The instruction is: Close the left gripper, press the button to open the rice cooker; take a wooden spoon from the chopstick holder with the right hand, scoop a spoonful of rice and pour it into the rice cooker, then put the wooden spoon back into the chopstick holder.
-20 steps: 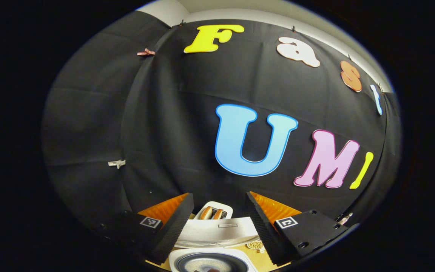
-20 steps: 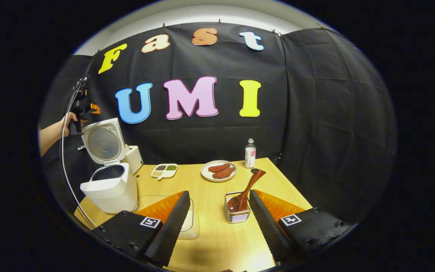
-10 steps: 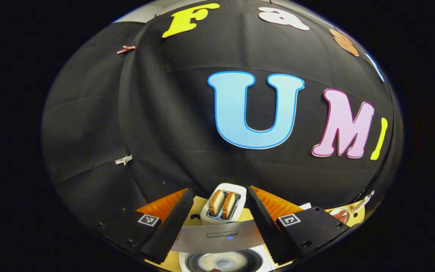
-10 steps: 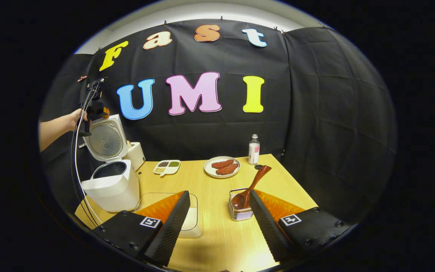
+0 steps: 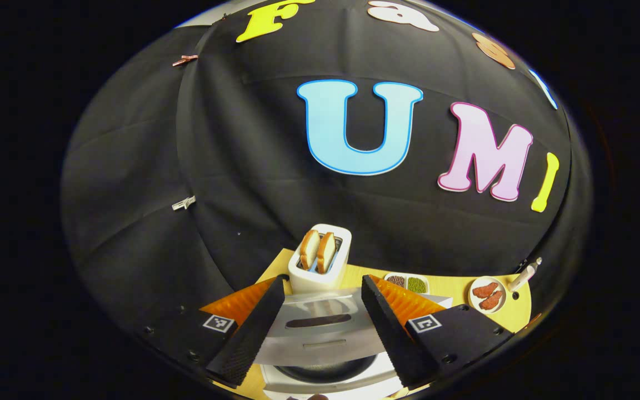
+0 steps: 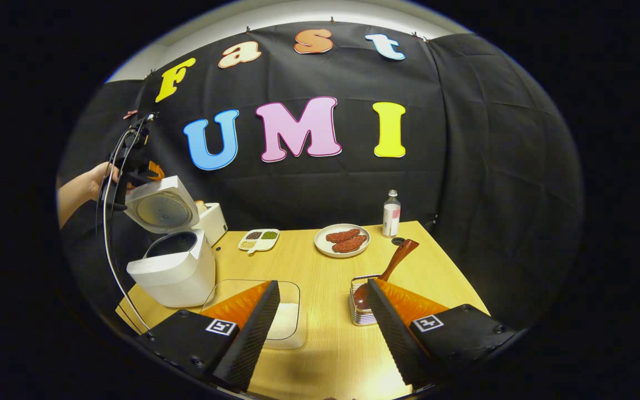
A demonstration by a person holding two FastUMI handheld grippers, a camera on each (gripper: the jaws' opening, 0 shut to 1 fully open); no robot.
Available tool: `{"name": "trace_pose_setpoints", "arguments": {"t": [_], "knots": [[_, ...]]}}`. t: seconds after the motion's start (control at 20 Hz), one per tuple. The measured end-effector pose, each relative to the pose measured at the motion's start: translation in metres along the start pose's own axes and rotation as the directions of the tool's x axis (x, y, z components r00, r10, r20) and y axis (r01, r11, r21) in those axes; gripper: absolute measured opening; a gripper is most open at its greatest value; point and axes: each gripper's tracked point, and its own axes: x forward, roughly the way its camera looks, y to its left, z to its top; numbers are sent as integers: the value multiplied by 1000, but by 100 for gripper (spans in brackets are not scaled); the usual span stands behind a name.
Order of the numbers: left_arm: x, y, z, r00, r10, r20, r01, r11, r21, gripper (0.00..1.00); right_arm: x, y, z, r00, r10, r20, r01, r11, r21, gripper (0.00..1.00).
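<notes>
The spoon [image 6: 382, 276] stands in the holder [image 6: 361, 312] at lower centre-right of the right gripper view, bowl down, handle leaning up to the right. The holder sits on the table [image 6: 320, 266] just against the inner edge of the right-hand finger of the right gripper [image 6: 321, 328], whose jaws stand wide apart and grasp nothing. A clear box of rice [image 6: 284, 322] lies behind the left-hand finger.

At left of that view the cooker [image 6: 173, 269] stands near the table's left edge, lid [image 6: 160, 210] raised and tilted over the open pot. The left gripper [image 6: 134, 166], held by a hand [image 6: 93, 179], sits at the lid's upper rear edge. A toaster [image 6: 213, 220] stands just behind the cooker, then a small divided dish [image 6: 259, 240], a plate [image 6: 342, 240] of reddish food and a bottle [image 6: 391, 206] along the back of the table. Black cloth walls the booth.

In the left gripper view the left gripper [image 5: 320, 328] is spread open, holding nothing; the lid [image 5: 320, 328] lies between its fingers, the pot's dark opening below it at the bottom edge. The toaster [image 5: 320, 261] with two slices stands beyond.
</notes>
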Motion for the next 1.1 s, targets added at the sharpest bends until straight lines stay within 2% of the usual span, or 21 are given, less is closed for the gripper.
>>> {"name": "trace_pose_setpoints", "arguments": {"t": [0.25, 0.45, 1.0, 1.1], "knots": [[-13, 2, -70, 999, 24, -47, -26, 998, -54, 100, -2, 10, -4, 998, 54, -9, -54, 998, -26, 99], [-18, -1, -110, 998, 49, -43, -50, 999, -11, 100, -7, 9, -12, 997, 70, -29, -71, 996, -57, 99], [-14, -6, -181, 993, 87, -85, -89, 996, -14, 100, -17, -9, -19, 998, 43, -42, -45, 997, -56, 99], [-14, -8, -182, 994, 88, -60, -88, 996, -4, 100, -18, -9, -22, 998, 44, -47, -46, 997, -57, 99]]}}
